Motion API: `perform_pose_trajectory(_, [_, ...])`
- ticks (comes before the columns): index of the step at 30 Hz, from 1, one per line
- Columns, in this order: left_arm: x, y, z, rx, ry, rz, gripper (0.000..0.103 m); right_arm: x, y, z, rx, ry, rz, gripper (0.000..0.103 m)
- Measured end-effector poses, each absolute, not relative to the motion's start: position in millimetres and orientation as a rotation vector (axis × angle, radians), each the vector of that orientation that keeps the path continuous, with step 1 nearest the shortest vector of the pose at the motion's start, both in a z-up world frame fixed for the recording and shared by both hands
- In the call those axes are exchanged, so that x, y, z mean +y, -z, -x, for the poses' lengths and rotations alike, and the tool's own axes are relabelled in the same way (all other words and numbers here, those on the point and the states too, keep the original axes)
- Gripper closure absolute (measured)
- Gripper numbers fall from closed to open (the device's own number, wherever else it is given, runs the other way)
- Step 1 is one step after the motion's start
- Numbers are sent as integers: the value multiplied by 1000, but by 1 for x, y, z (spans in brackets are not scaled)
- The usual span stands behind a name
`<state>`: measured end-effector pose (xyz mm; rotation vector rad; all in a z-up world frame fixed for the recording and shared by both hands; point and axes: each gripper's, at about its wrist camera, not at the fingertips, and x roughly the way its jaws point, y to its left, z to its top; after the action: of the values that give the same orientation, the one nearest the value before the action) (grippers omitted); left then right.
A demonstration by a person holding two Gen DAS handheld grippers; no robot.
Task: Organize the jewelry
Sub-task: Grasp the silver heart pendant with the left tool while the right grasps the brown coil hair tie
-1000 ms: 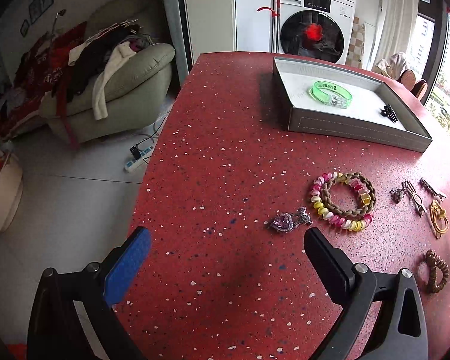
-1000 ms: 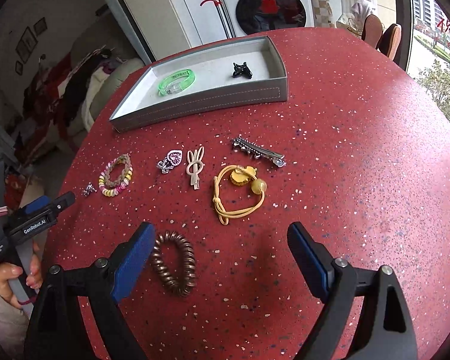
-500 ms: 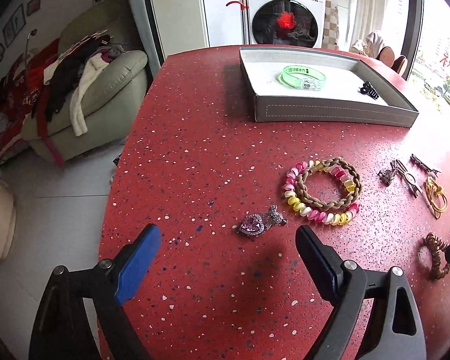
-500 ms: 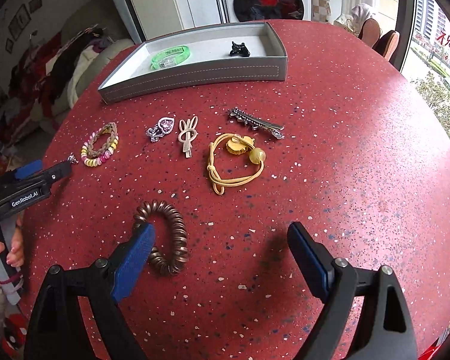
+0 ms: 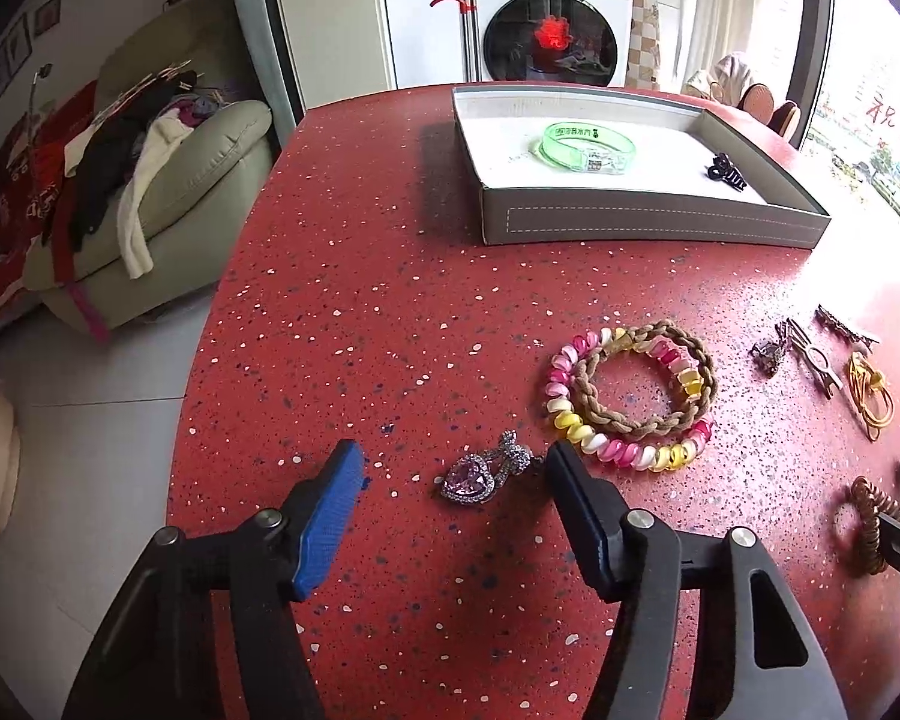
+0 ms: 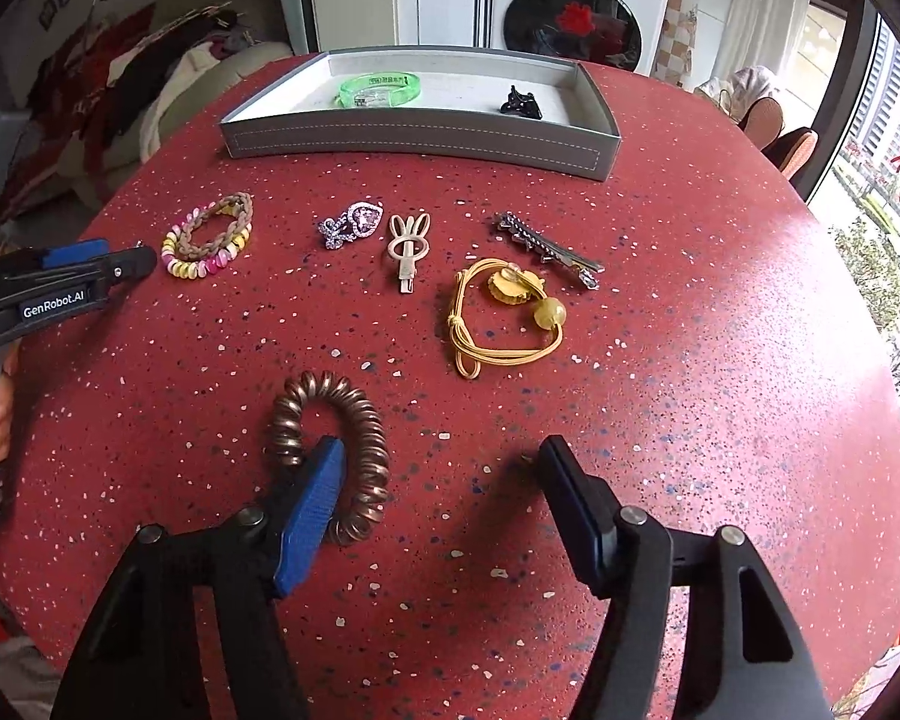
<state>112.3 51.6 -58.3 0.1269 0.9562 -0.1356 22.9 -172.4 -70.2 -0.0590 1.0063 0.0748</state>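
Left wrist view: my left tongs (image 5: 453, 471) straddle the heart brooch (image 5: 486, 474), jaws closing but not yet pressing, since it lies nearest that hand. My right tongs (image 6: 438, 468) are closing too, their blue finger (image 6: 309, 510) poked inside the brown coil tie (image 6: 330, 456), nothing gripped. The grey tray (image 6: 420, 135) waits at twelve o'clock holding two pieces: one green bangle (image 6: 381, 89), one black claw clip (image 6: 521, 103). Loose on the table (image 6: 720, 360) I count seven.
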Motion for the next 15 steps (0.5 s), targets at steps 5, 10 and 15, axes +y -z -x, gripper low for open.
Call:
perform_pose_trajectory(5, [44, 56, -109, 959, 179, -136, 51, -166, 69, -21, 1002, -112, 82, 51])
perform_pose_trajectory(10, [43, 55, -107, 963, 187, -143, 69, -160, 68, -18, 996, -144, 82, 74])
perform_pose_trajectory(15, [51, 54, -105, 975, 193, -91, 77, -164, 67, -18, 995, -148, 31, 91])
